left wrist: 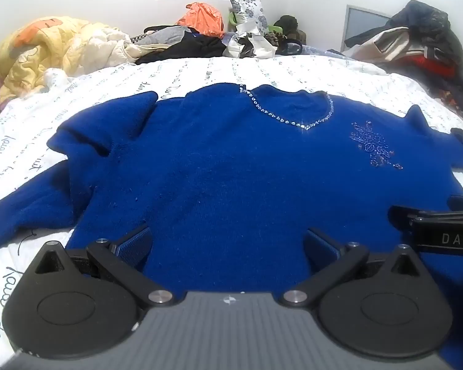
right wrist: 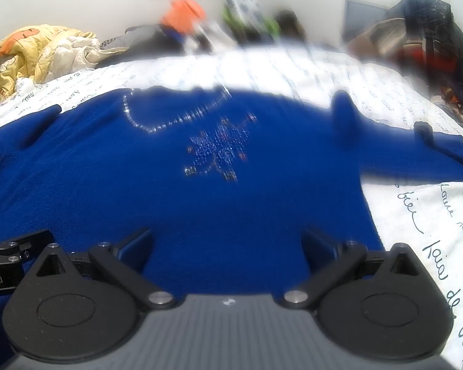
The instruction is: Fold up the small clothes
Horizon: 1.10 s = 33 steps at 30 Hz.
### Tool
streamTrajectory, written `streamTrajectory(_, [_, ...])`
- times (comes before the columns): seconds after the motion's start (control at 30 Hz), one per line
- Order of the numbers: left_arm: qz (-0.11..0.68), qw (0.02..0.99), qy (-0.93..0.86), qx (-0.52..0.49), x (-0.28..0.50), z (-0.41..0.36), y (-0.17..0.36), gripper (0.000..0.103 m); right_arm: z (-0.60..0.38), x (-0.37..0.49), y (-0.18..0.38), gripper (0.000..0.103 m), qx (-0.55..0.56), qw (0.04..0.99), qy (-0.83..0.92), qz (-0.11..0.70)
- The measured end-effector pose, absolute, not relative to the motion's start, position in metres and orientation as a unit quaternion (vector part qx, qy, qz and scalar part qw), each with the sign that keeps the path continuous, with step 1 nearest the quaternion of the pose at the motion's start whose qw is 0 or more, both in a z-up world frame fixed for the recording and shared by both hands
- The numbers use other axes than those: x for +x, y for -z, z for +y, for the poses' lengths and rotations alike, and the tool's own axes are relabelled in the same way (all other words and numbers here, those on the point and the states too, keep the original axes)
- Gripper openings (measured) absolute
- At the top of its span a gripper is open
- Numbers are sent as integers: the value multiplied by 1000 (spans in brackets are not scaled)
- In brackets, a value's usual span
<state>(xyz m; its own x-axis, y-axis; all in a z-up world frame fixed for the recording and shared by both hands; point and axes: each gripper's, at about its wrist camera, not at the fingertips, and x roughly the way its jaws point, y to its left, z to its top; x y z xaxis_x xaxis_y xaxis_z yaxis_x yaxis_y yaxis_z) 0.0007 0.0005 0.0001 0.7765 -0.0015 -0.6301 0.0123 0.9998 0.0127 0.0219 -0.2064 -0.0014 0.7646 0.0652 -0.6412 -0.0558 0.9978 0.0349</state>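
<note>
Fingers [left wrist: 135,243] of both grippers wide apart, empty, above blue sweater [left wrist: 231,169].

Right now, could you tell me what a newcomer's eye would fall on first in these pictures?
A bright blue sweater lies spread front-up across the white script-printed bedsheet, filling the middle of both views. A rhinestone chain glitters at its neckline, with a beaded motif beside it. Behind, along the wall, lie a yellow quilt and piled clothes.

A royal-blue sweater [left wrist: 231,169] lies front-up, spread across the bed's near edge, rhinestone neckline toward the headboard, sleeves apparently angled outward.
</note>
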Motion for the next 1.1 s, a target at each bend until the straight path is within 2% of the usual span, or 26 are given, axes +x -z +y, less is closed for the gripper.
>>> streamTrajectory(0.77, [327, 945, 15, -17, -4, 11, -2, 103, -208, 19, 1, 103, 9, 940, -35, 340])
streamTrajectory(1.1, [333, 943, 10, 4, -2, 3, -1, 103, -206, 22, 2, 103, 5, 939, -34, 341])
